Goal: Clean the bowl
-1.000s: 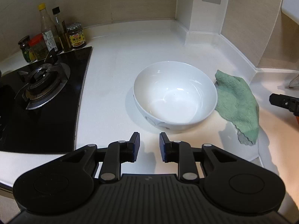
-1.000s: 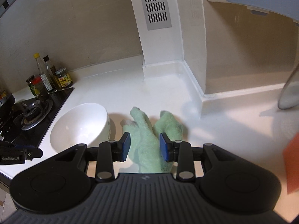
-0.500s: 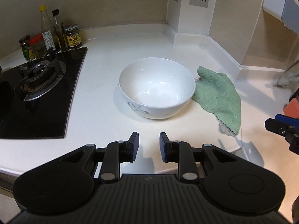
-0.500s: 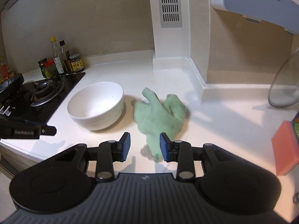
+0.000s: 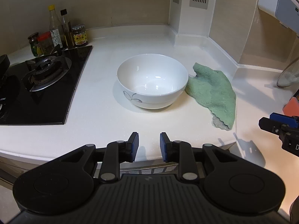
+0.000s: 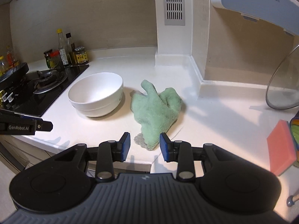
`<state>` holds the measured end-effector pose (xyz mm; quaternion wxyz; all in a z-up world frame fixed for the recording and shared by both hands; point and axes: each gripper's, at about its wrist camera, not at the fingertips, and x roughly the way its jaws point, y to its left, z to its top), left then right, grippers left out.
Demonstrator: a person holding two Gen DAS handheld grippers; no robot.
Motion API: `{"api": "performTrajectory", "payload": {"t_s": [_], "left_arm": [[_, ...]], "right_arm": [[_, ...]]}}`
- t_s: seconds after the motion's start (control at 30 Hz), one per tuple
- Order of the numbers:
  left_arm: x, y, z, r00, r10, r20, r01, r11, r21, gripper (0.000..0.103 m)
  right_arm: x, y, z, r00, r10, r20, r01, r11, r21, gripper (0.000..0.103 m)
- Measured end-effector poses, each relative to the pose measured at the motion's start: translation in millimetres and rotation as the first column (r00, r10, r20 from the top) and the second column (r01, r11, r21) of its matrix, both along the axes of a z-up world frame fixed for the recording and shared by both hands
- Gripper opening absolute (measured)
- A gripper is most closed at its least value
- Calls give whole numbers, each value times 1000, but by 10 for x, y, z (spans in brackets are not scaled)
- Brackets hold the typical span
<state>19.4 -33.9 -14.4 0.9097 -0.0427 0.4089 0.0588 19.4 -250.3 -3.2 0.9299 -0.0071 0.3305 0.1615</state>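
Your left gripper (image 5: 149, 145) sits at the near edge of the counter (image 5: 130, 43) with its jaws parted a modest gap, nothing between them. Your right gripper (image 6: 144, 146) is likewise parted and empty, the near tip of the green cloth (image 6: 156, 110) lying just beyond its blue pads (image 6: 125, 145), not touched. Bowl (image 5: 152, 80): white, upright, on the counter, far of your left gripper and apart from it. Cloth lies flat just right of the bowl; from the left wrist view its edge appears to meet the bowl's base. Black gas hob (image 5: 43, 85) to the left; bottles and jars (image 5: 59, 35) at the far left wall. Pink sponge (image 6: 281, 145) near right.
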Motion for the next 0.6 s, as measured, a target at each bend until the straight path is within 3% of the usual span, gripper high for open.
{"api": "performTrajectory", "payload": {"t_s": [0.6], "left_arm": [[-26,80,-31,1000,23,8,-23,1000,-14,31]], "right_arm": [[61,66,12,1000,12,0,-12,1000,0,29]]}}
